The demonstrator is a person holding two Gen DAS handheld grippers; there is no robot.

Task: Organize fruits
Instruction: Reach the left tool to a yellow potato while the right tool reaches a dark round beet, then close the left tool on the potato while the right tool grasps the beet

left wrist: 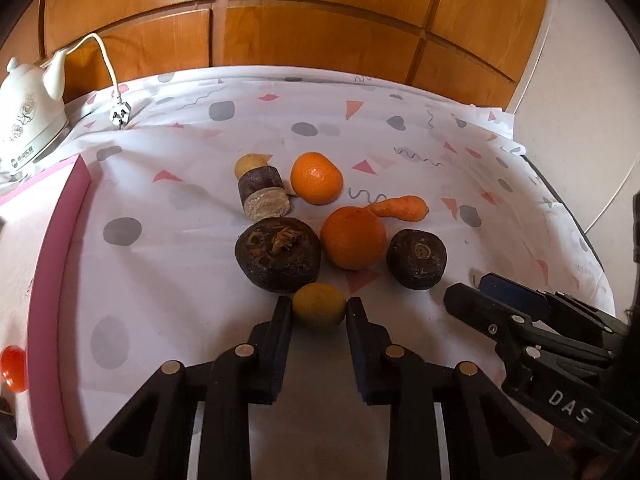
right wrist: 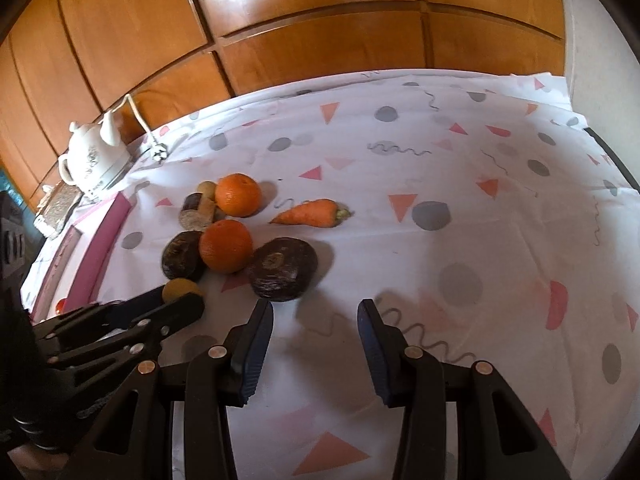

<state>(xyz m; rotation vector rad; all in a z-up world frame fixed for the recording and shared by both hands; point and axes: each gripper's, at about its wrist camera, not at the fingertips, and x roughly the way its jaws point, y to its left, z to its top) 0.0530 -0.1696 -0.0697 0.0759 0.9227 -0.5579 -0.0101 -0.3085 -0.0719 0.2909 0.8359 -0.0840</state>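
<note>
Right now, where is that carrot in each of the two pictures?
Left wrist view: the carrot lies right of centre, behind the nearer orange.
Right wrist view: the carrot lies near the centre, right of the oranges, apart from them.
Shared landmark: the white kettle at the cloth's far left.

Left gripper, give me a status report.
Left gripper shut on small yellow fruit. Right gripper open, empty. Dark root touching fruit's far side.
</note>
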